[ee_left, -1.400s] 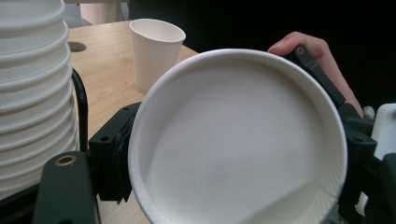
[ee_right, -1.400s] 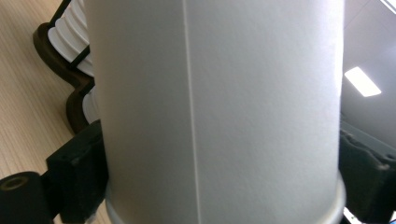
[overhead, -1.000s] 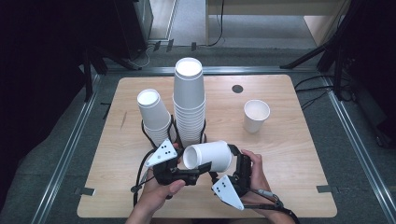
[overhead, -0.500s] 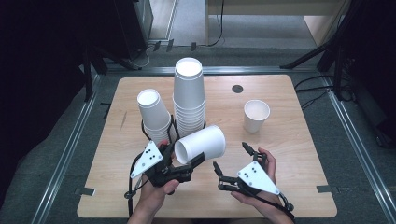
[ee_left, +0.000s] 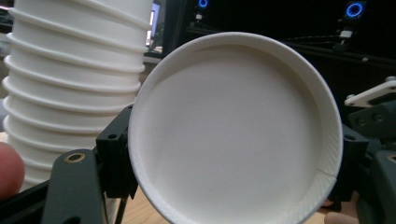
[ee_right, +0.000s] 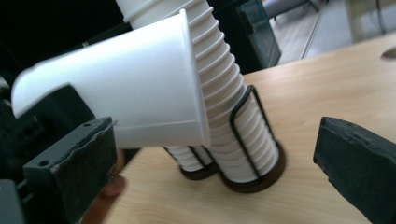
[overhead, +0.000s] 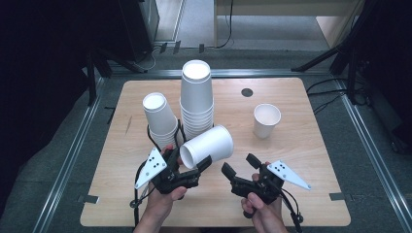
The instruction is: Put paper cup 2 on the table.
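With the left claw (overhead: 192, 167) clenched on the rim of a paper cup (overhead: 208, 146) held sideways above the tabletop (overhead: 301, 160), and the right claw (overhead: 240, 170) released beside it, keep the grip gentle to avoid crushing the rim

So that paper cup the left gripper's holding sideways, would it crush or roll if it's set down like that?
The paper cup looks thin-walled and light, so a hard squeeze would probably dent it. The left gripper holds it near the rim, likely its stiffest part. Laid on its side on the table, its tapered shape would probably roll in a curve.
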### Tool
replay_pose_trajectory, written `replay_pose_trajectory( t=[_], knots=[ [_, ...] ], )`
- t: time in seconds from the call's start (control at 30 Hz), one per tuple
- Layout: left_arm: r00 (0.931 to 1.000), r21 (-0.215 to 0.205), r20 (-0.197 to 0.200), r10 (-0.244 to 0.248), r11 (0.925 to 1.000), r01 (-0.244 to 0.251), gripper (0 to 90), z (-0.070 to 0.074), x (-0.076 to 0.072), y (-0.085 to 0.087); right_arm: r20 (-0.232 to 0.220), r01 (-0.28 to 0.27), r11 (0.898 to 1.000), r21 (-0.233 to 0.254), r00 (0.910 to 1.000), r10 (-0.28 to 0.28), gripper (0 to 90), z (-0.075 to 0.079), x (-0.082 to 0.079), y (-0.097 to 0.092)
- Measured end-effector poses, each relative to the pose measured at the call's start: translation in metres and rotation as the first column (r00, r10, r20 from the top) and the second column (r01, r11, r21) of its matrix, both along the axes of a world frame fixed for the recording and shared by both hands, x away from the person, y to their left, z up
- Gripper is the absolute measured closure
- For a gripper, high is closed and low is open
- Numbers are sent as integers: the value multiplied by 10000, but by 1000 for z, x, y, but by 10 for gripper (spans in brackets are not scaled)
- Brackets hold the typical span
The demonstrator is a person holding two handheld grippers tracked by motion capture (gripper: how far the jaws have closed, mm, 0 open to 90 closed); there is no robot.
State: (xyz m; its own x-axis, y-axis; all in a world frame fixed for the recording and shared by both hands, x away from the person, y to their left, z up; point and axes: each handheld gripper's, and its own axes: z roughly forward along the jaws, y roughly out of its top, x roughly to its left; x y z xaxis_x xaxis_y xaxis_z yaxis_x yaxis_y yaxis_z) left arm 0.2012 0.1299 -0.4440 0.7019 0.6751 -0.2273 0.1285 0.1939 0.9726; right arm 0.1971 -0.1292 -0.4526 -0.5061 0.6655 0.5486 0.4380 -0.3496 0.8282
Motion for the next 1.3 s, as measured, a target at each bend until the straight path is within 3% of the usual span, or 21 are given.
replay_pose_trajectory(
  t=[0.07,0.1,0.2,0.3,0.43,0.6,0.77,0.93,1.07,1.2,1.3],
  knots=[
    [9997,-126,179,149,9998,-147,239,-2,0,-2,-612,75,9981,614,9981,-37,0,2,1,-1],
    [9996,-135,180,211,9997,-209,238,-2,0,-2,-1039,163,9945,1035,9946,-54,0,3,2,-3],
    [9990,-112,278,350,9993,-347,238,-3,1,-6,-1750,564,9830,1745,9842,-254,0,5,5,-6],
    [9984,-170,416,385,9991,-378,238,-5,1,-8,-2556,691,9621,2636,9668,6,0,5,10,-10],
    [9983,-105,484,326,9994,-321,238,-7,0,-13,-3421,835,9241,3728,9381,533,0,5,14,-10],
    [9983,-36,507,276,9996,-275,238,-11,0,-18,-4029,1209,8867,4462,9119,784,0,7,15,-5],
    [9976,-32,620,318,9995,-316,238,-13,0,-21,-4891,1936,8432,5015,8674,917,0,7,16,-2],
    [9976,13,622,315,9995,-316,237,-15,0,-24,-5411,2370,7987,5531,8311,1281,0,7,18,2],
    [9975,77,653,258,9996,-263,238,-16,-1,-27,-5662,2544,7737,5802,8088,1587,0,7,19,7],
    [9975,190,683,173,9996,-187,237,-17,-3,-30,-5837,2789,7486,6015,7932,1736,0,5,22,10],
    [9979,256,640,134,9996,-151,238,-18,-3,-31,-5916,2871,7408,6073,7858,1804,0,2,25,12]
  ],
)
